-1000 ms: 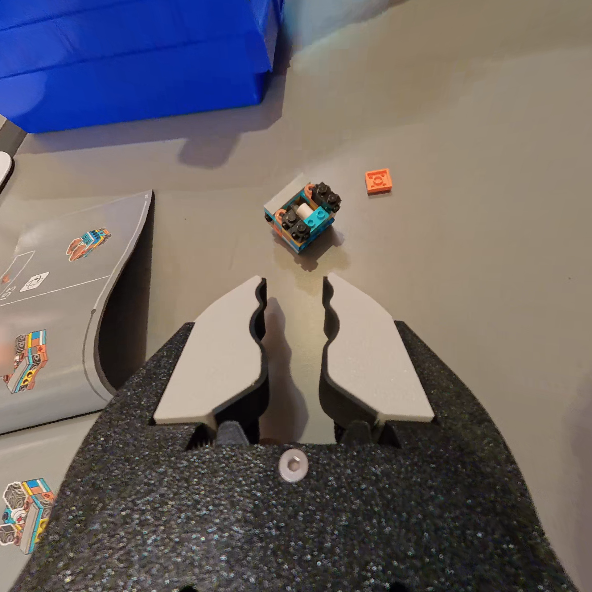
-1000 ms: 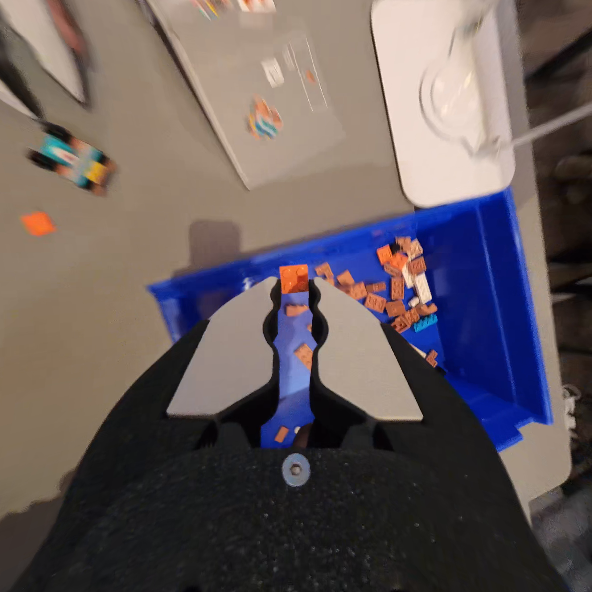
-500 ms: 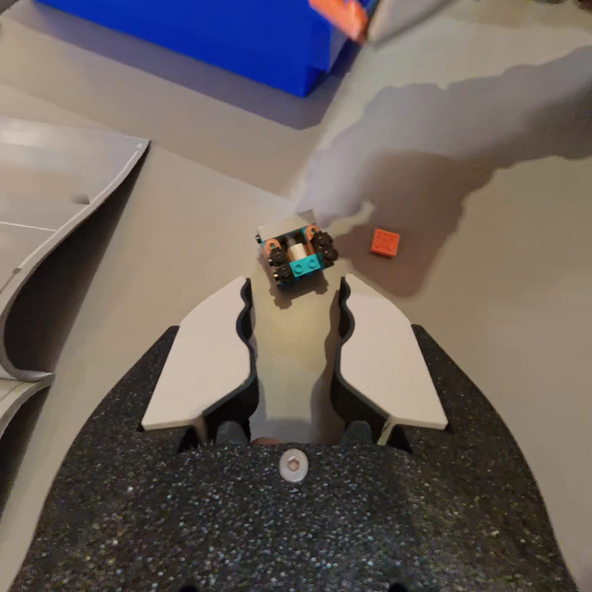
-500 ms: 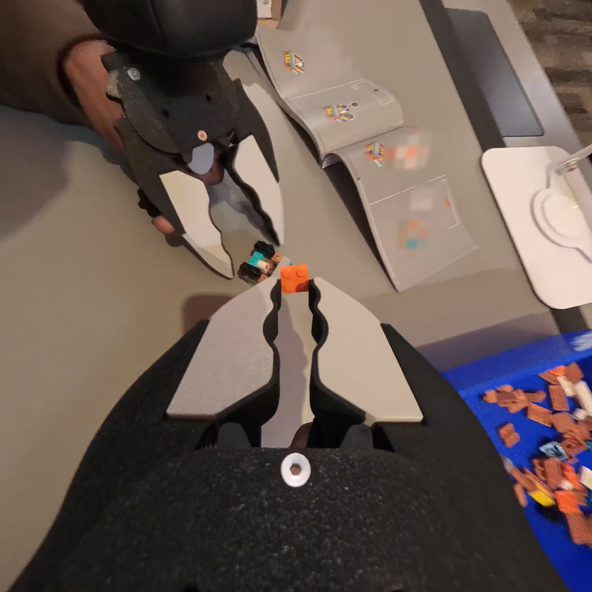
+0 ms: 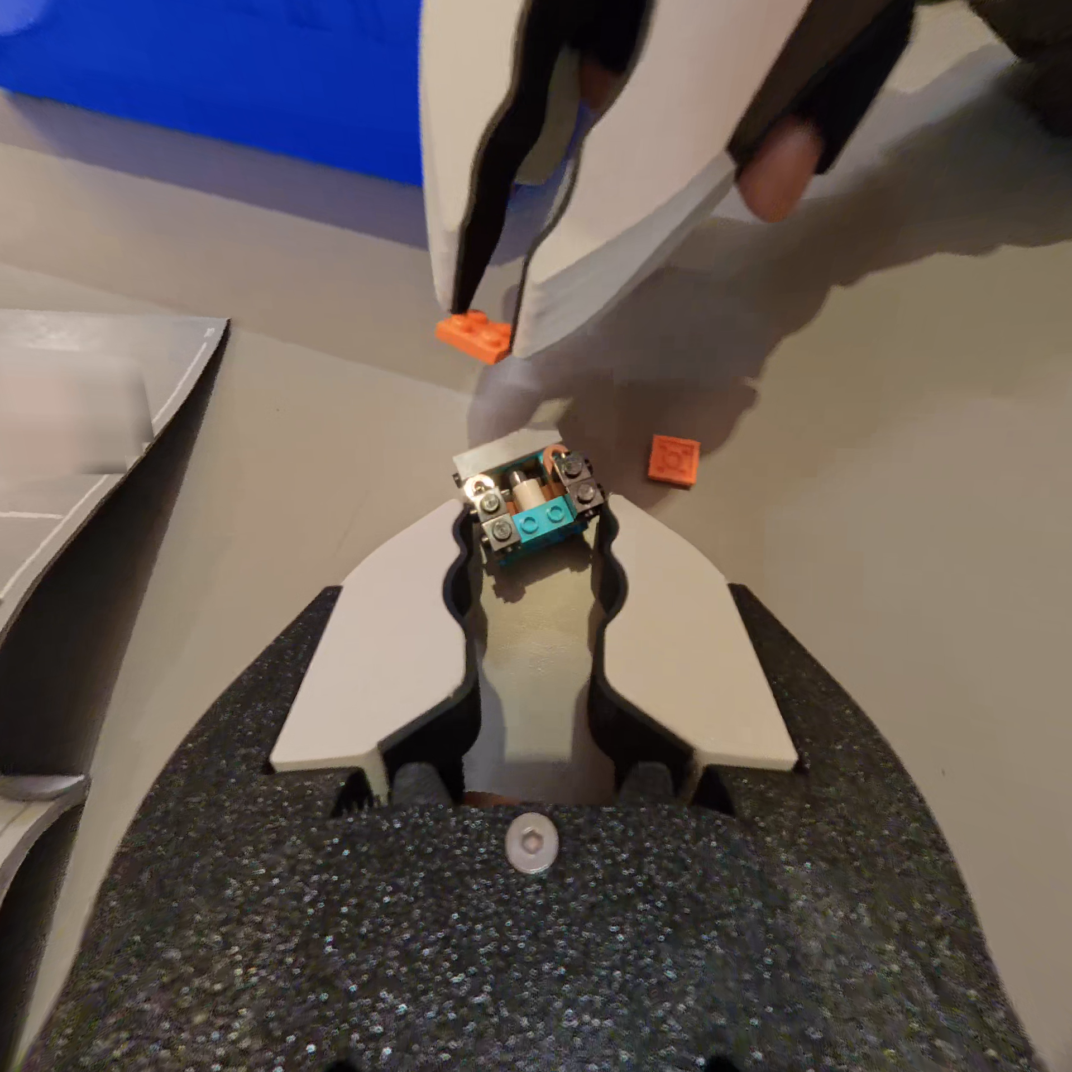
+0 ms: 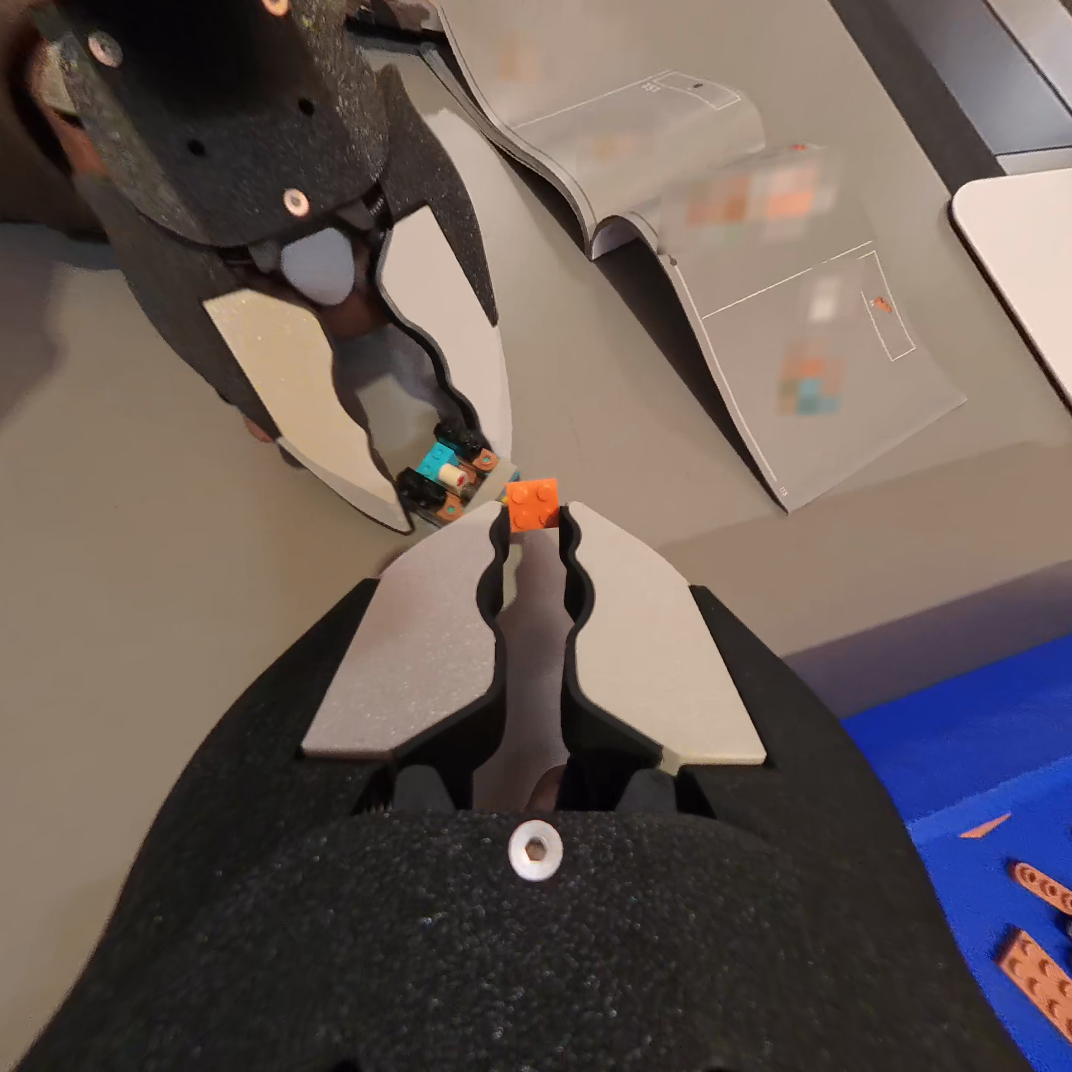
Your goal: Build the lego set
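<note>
Your left claw (image 5: 531, 525) is spread wide and lowered to the counter (image 5: 870, 580), with the small lego assembly (image 5: 528, 502) sitting between its two tips. Whether the tips press against the assembly cannot be determined; a narrow gap shows on at least one side. The assembly carries black studded pieces at its corners, a teal plate at the near edge and a white cylinder at its centre.

Your right claw (image 6: 533, 513) is clenched on an orange two-by-two plate (image 6: 532, 503), pinched at the very tips with studs facing up. In the left wrist view this plate (image 5: 474, 336) hangs above and just beyond the assembly, not touching it.

A second orange square plate (image 5: 673, 461) lies flat on the counter just to the right of the assembly. An open instruction booklet (image 6: 783, 278) lies on the counter to the left of the assembly. A blue bin (image 6: 986, 812) holding loose brown plates stands beyond the assembly.
</note>
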Demonstrator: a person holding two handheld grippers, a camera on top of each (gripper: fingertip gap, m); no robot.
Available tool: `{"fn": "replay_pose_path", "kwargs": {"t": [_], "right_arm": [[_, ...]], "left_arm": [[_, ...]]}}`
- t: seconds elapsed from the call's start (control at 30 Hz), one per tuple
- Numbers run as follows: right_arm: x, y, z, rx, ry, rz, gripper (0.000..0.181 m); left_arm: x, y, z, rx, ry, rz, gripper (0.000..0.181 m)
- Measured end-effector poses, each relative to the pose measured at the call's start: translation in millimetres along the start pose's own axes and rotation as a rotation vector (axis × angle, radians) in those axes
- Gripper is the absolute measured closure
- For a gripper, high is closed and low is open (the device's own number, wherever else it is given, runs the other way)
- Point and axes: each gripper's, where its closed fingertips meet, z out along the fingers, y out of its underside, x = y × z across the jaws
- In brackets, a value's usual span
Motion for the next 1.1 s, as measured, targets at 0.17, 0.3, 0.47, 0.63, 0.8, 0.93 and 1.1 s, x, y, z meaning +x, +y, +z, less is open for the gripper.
{"fn": "replay_pose_path", "kwargs": {"t": [0.17,0.3,0.47,0.63,0.8,0.93,1.1], "right_arm": [[-10,8,7,-0.001,-0.063,-0.014,0.166],[-25,3,11,0.040,-0.149,-0.035,0.166],[-30,0,15,0.052,-0.171,-0.042,0.166],[-26,3,15,0.051,-0.132,-0.030,0.166],[-26,2,16,0.065,-0.122,-0.035,0.166],[-28,-2,16,0.084,-0.134,-0.049,0.166],[-35,-7,14,0.106,-0.159,-0.068,0.166]], "left_arm": [[12,8,-8,-0.030,0.146,0.117,0.140],[13,16,-13,-0.048,0.228,0.153,0.140],[9,21,-16,-0.079,0.266,0.145,0.135],[11,26,-22,-0.085,0.221,0.068,0.118],[4,21,-11,-0.071,0.095,-0.008,0.118],[9,13,-4,-0.050,0.066,0.060,0.142],[15,12,-4,-0.045,0.111,0.098,0.142]]}}
